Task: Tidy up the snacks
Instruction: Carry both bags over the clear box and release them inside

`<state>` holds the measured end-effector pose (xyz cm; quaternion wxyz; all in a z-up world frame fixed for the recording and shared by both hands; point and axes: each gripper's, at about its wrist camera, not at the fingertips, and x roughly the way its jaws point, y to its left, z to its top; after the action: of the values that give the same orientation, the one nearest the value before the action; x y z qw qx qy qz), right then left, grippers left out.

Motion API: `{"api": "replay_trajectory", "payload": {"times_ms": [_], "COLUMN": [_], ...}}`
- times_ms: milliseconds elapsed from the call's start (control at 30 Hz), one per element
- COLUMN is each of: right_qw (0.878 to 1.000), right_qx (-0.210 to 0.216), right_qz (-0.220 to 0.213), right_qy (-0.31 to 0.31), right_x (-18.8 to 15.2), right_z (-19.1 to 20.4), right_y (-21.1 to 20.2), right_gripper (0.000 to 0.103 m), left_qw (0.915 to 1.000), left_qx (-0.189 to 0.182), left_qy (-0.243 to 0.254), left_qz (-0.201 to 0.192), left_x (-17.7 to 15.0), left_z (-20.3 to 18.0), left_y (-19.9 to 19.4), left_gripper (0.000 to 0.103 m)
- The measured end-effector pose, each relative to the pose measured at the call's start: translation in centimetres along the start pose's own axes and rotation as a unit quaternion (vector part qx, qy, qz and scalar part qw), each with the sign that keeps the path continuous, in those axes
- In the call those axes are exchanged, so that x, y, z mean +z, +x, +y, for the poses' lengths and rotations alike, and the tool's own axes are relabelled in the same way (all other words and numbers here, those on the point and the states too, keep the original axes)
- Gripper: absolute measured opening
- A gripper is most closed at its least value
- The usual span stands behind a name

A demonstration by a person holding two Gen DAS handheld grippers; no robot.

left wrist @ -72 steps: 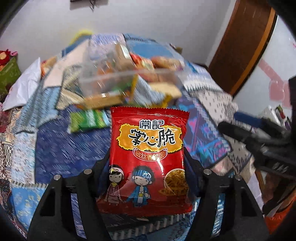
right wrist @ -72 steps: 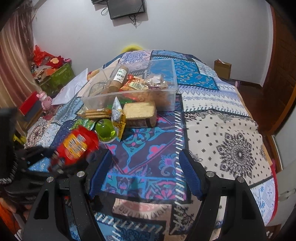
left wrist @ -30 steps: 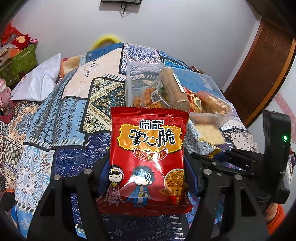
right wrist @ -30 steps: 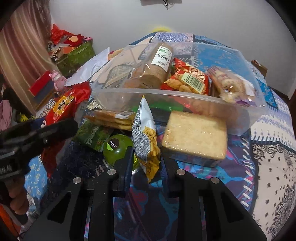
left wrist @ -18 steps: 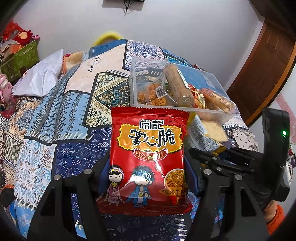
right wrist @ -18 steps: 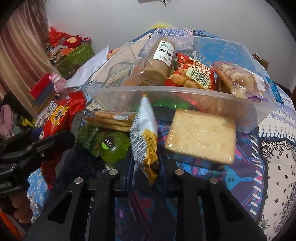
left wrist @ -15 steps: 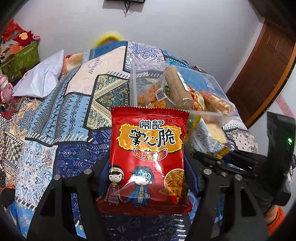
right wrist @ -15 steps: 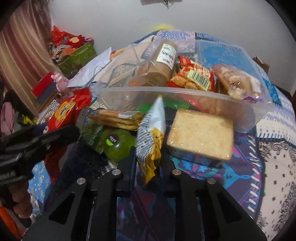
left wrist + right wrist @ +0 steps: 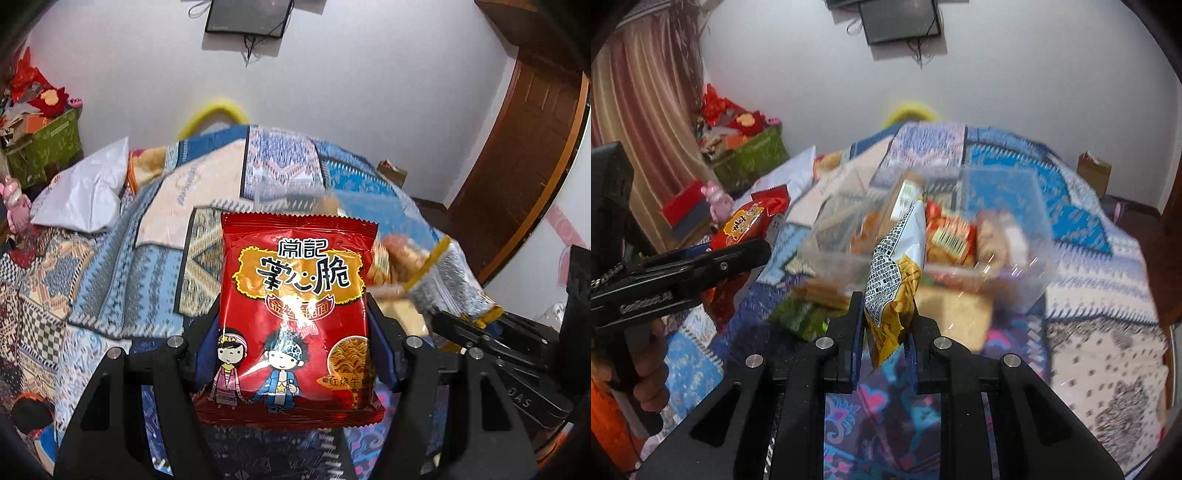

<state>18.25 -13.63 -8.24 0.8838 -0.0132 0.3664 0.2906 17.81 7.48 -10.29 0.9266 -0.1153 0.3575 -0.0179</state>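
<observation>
A: Left gripper (image 9: pixel 295 354)?
B: Clamped on the red noodle-snack packet (image 9: pixel 297 314), pads pressing both side edges. Packet upright between the fingers, printed face toward the camera, top edge standing well above the fingertips. Held clear above the patchwork bedspread (image 9: pixel 110 258).

A: Beyond that claw?
B: Ahead and to the right, blurred, the clear plastic bin (image 9: pixel 1015 284) of snacks. Further right, the other claw's silver-and-yellow snack bag (image 9: pixel 443 284).

A: Right gripper (image 9: pixel 886 325)?
B: Pinched tight on the silver-and-yellow snack bag (image 9: pixel 897 280), gripped at its lower end. Bag standing up and tilted slightly right from between the fingers, top corner reaching in front of the bin's near wall.

A: Around that claw?
B: To its left, the left gripper (image 9: pixel 701 266) seen side-on with the red packet (image 9: pixel 750 221), a hand (image 9: pixel 646 373) on its handle. Below and ahead, on the bedspread just short of the bin: a green packet (image 9: pixel 798 314), stacked crackers (image 9: pixel 823 291), a tan biscuit block (image 9: pixel 956 310). All blurred.
</observation>
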Motion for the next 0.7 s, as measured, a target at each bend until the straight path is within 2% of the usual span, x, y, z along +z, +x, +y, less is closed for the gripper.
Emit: {"api": "replay_trajectory", "payload": {"times_ms": [333, 567, 700], "right_qw": [0.999, 0.998, 0.998], "right_qx": [-0.027, -0.033, -0.034], "right_qz": [-0.042, -0.052, -0.050], "right_qy": [0.010, 0.006, 0.003], "right_x": [3.0, 4.7, 5.3], "right_z": [-2.5, -3.4, -3.6], "right_y": [-0.7, 0.3, 1.4], "right_gripper": [0.017, 0.017, 0.017], "left_qw": [0.9996, 0.9996, 0.9999], "left_qx": [0.006, 0.012, 0.011], "left_qy": [0.009, 0.018, 0.008], "left_qz": [-0.026, -0.015, 0.000], "left_x": [4.3, 6.2, 6.8], "left_z": [-1.1, -1.8, -1.6], "left_y": [0.9, 3.8, 5.8], "left_gripper": [0.067, 0.067, 0.067]}}
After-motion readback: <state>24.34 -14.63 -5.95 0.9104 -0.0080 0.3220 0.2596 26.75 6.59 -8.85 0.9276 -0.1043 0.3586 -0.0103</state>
